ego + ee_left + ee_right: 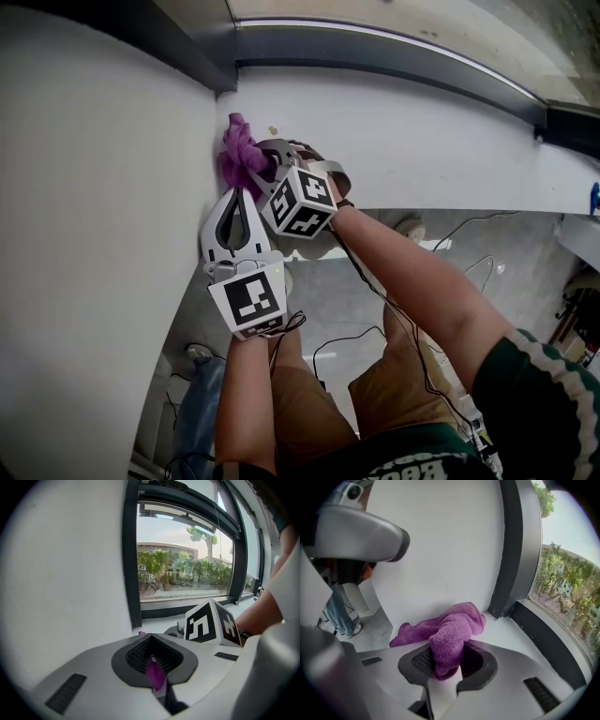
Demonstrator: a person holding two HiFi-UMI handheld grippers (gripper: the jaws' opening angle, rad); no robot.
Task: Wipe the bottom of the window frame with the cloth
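1. My right tongs (447,645) are clamped on the purple cloth (449,632). A thick fold is bunched between the jaws, and the rest trails forward over the white sill (513,637).
2. My left tongs (151,639) are closed too, with only a thin purple sliver of the cloth pinched where the jaws meet.
3. From my head view, both tongs point into the same corner. The left tongs (240,193) come in from below and the right tongs (262,171) from beside them, with the cloth (240,153) bunched at their tips.
4. The cloth lies on the sill against the side wall (103,206). Its far end is just beside the foot of the dark upright of the window frame (513,550).
5. The frame's bottom rail (548,641) runs along the back of the sill, and the cloth is not on it.
6. The wall crowds my left side, and the two tongs sit close together, so the right one's marker cube (210,623) fills much of my left tongs' outlook.
7. My right forearm (412,281) reaches across from the right.
8. Beyond the glass are trees (187,569) and a low building.
9. Black cables (361,342) lie on the grey floor (525,253) below the sill.
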